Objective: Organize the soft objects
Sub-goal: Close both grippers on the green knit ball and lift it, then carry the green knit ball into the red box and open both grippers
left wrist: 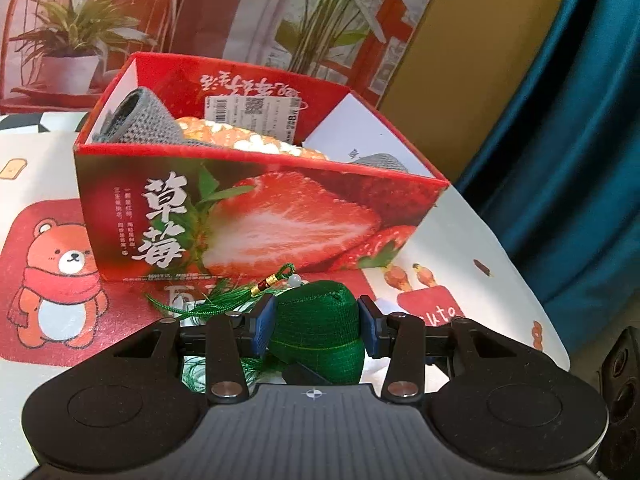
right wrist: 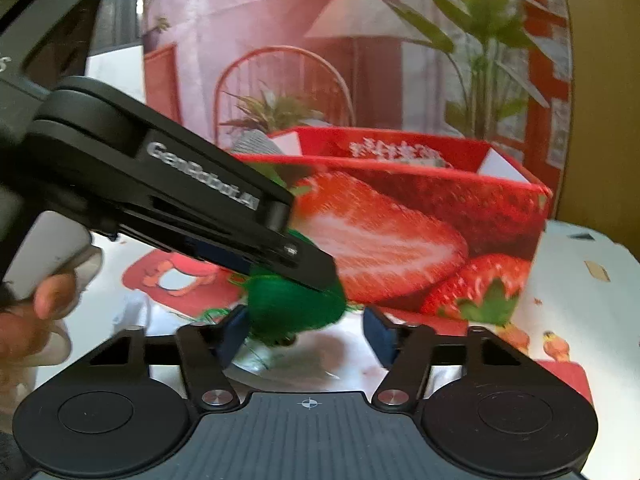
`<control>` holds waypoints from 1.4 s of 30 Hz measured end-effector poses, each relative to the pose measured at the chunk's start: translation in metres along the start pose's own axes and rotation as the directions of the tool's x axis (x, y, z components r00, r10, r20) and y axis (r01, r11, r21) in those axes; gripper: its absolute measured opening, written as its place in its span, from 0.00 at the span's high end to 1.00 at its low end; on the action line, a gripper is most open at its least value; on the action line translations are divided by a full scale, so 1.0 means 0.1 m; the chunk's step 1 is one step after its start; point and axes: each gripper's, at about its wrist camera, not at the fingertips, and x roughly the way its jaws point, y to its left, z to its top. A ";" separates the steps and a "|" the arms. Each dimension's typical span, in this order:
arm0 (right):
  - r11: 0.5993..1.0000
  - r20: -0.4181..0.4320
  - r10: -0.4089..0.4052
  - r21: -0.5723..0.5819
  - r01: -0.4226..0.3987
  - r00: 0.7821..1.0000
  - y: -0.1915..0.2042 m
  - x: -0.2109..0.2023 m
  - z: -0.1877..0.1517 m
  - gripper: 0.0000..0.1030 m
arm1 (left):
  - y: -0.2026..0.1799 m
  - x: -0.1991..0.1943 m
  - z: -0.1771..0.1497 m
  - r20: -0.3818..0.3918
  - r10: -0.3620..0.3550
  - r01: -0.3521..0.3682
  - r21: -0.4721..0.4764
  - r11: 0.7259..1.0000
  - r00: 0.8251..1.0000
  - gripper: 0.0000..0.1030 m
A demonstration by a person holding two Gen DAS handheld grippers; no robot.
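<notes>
A green woven sachet (left wrist: pixel 320 332) with a green tassel (left wrist: pixel 208 304) sits between the blue pads of my left gripper (left wrist: pixel 318 316), which is shut on it. Just beyond stands a red strawberry-print box (left wrist: pixel 280 216) holding a grey knitted piece (left wrist: pixel 136 120) and an orange-and-white soft thing (left wrist: pixel 240 140). In the right wrist view the left gripper (right wrist: pixel 304 268) reaches in from the upper left with the sachet (right wrist: pixel 296 308). My right gripper (right wrist: pixel 306 332) is open just below it; its right pad stands clear of the sachet. The box (right wrist: pixel 400 232) is behind.
A printed mat with a red bear (left wrist: pixel 56 272) covers the table. A teal curtain (left wrist: pixel 580 120) hangs to the right and a picture backdrop (left wrist: pixel 80 20) stands behind the box. A black device (left wrist: pixel 624 380) sits at the right edge. A person's hand (right wrist: pixel 40 304) holds the left gripper.
</notes>
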 end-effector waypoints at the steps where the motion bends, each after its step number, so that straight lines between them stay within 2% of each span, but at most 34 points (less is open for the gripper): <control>1: 1.000 0.008 0.005 -0.011 -0.005 1.000 0.01 -0.02 0.02 0.56 | -0.01 -0.03 0.01 0.006 0.003 -0.003 0.008 1.000 1.000 0.55; 7: 0.999 0.047 0.020 -0.046 -0.018 0.999 0.03 -0.10 0.17 0.57 | -0.08 -0.19 0.20 0.055 0.004 -0.005 0.022 1.000 0.998 0.55; 13: 0.993 0.118 0.034 -0.115 -0.021 0.992 0.01 -0.18 0.64 0.58 | -0.18 -0.44 0.62 0.161 -0.003 -0.006 0.057 0.998 0.987 0.55; 17: 0.983 0.169 0.042 -0.183 -0.011 0.985 -0.07 -0.19 1.11 0.58 | -0.28 -0.58 1.02 0.243 -0.010 -0.015 0.101 0.995 0.970 0.55; 22: 0.962 0.225 0.056 -0.272 0.008 0.973 -0.25 -0.15 1.74 0.58 | -0.39 -0.70 1.48 0.346 -0.028 -0.028 0.157 0.987 0.938 0.54; 26: 0.938 0.268 0.048 -0.343 0.049 0.962 -0.39 -0.06 2.12 0.58 | -0.40 -0.66 1.79 0.382 -0.049 -0.011 0.153 0.988 0.923 0.54; 28: 0.932 0.278 0.045 -0.357 0.060 0.960 -0.48 0.03 2.26 0.58 | -0.40 -0.58 1.91 0.381 -0.049 -0.011 0.155 0.988 0.923 0.54; 32: 0.931 0.275 0.037 -0.358 0.067 0.961 -0.64 0.26 2.33 0.58 | -0.34 -0.32 2.06 0.349 -0.050 -0.004 0.152 0.988 0.936 0.54; 37: 0.945 0.213 0.020 -0.324 0.051 0.977 -0.84 0.58 2.20 0.58 | -0.21 0.15 2.08 0.270 -0.035 0.002 0.123 0.992 0.962 0.54; 42: 0.954 0.125 0.009 -0.298 0.029 0.992 -1.03 0.90 1.97 0.58 | -0.06 0.53 2.05 0.192 -0.026 0.006 0.105 0.994 0.981 0.52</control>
